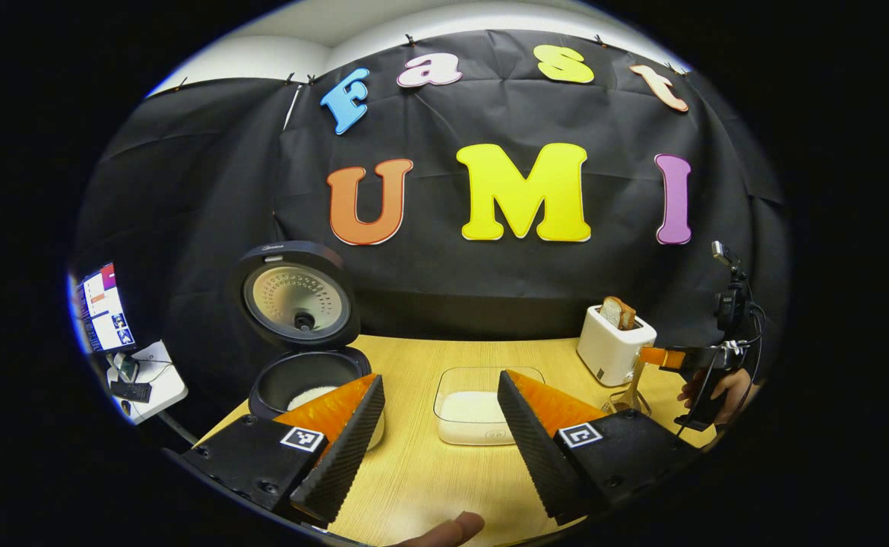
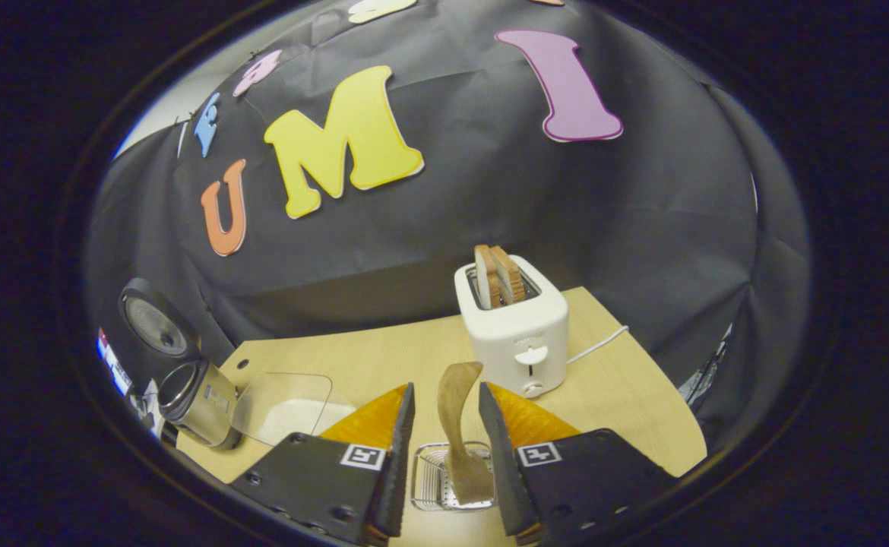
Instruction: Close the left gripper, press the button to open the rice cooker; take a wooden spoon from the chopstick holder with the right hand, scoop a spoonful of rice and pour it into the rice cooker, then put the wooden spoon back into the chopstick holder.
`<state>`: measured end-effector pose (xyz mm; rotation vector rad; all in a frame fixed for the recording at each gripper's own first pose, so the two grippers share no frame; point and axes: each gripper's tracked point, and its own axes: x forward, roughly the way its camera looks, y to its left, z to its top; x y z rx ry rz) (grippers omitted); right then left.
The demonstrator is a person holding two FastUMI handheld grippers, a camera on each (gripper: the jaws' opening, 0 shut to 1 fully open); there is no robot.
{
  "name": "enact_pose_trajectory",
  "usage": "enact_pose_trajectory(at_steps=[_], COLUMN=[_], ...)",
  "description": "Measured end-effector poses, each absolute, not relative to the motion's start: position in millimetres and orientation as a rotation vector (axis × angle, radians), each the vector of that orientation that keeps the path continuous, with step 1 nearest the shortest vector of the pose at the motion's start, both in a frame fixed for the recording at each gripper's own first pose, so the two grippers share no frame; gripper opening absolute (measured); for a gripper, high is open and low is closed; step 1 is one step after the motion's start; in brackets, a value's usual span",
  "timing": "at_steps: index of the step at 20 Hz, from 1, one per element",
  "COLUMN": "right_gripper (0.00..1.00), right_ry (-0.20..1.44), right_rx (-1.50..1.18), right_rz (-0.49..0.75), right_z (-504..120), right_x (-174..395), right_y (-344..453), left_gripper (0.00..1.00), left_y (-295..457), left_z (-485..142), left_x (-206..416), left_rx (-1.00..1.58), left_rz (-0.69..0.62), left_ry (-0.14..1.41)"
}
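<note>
While your right tongs (image 2: 444, 456) straddle the spoon (image 2: 456, 425), jaws parted on either side of it and not yet pinching, the spoon stands in the holder (image 2: 429, 479) near you. That step is the pick-up: close on the handle, then lift straight up. Your left tongs (image 1: 441, 425) hang spread above the counter (image 1: 414, 471). Beyond sits the rice tray (image 1: 479, 414); far left, the cooker (image 1: 304, 365) is already open.

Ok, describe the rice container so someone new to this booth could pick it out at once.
Start at the wooden table. Between the open rice cooker at one end and the white toaster at the other sits a clear container. It is the low, see-through, rounded-square tub with white rice in its bottom; unlike its neighbours it has no lid.
</note>
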<state>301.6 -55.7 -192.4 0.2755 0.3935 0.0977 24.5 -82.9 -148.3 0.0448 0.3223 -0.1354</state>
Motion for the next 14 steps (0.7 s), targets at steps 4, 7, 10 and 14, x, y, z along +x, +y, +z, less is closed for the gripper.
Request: enact_pose_trajectory(at_steps=[4, 7, 10, 14], right_gripper=[0.61, 0.88, 0.91, 0.96], right_ry=[0.363, 0.342, 0.336, 0.303], right_rx=[0.227, 0.205, 0.21, 0.209], right_rz=[0.091, 0.086, 0.065, 0.045], right_z=[-164, -143, -128, -100], right_x=[291, 287, 287, 278], right_y=[-56, -51, -49, -47], left_gripper=[0.96, 0.96, 0.95, 0.96], left_y=[-66, -49, -26, 8], left_z=[-138, -122, -111, -102], left_x=[38, 52, 67, 92], left_rx=[0.023, 0.015, 0.045, 0.056], left_rz=[-0.101, -0.076, -0.042, 0.005], left_ry=[0.309, 0.283, 0.263, 0.271])
